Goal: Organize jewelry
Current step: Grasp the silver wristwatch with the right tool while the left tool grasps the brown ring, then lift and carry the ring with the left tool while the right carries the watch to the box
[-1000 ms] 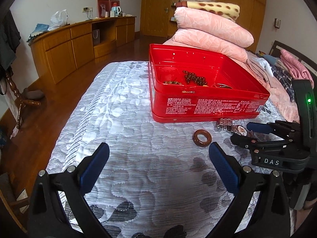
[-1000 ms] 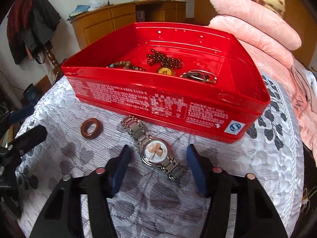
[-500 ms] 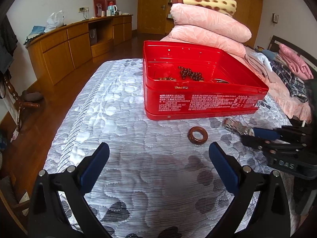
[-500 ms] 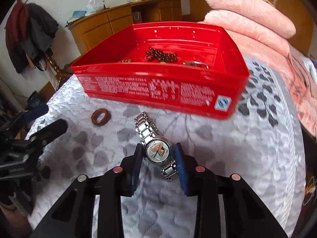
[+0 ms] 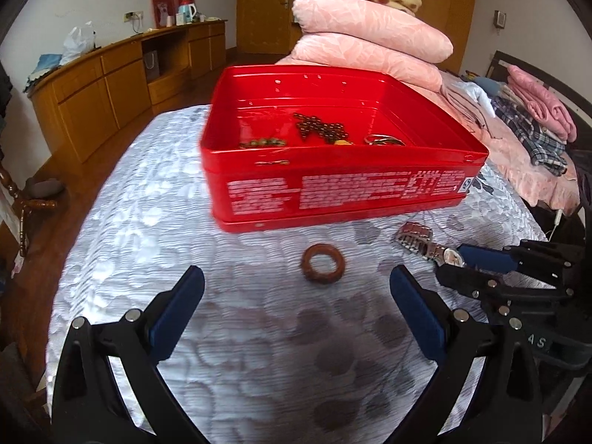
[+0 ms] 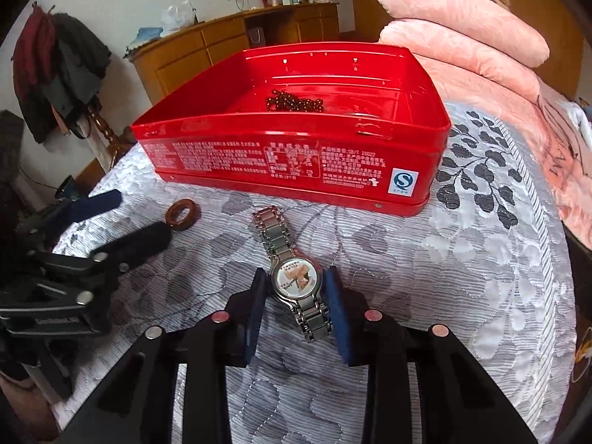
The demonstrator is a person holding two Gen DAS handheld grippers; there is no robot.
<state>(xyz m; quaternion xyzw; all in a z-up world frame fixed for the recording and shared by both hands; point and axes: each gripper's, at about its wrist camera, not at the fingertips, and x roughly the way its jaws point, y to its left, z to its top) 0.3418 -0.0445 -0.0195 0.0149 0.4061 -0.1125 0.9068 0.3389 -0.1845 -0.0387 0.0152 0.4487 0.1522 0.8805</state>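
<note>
1. Right gripper: its blue pads sit on either side of the face of the silver watch. The jaws have just been closing in on it and now stand narrow, the pads at the rim of the case. Whether they press it I cannot tell for sure, though they look to be touching.
2. The watch lies flat on the grey leaf-patterned bedspread, just in front of the red tin, its band running toward the tin's front wall.
3. Left gripper: jaws wide apart and holding nothing, hovering over the bedspread in front of the tin.
4. A brown ring lies on the bedspread in front of the tin, to the left of the watch, just beyond the left gripper's fingertips and between their lines.
5. Inside the tin are a dark bead strand, a greenish bead strand near its front wall, and a metal bangle.
6. Behind the tin, pink pillows are stacked.
</note>
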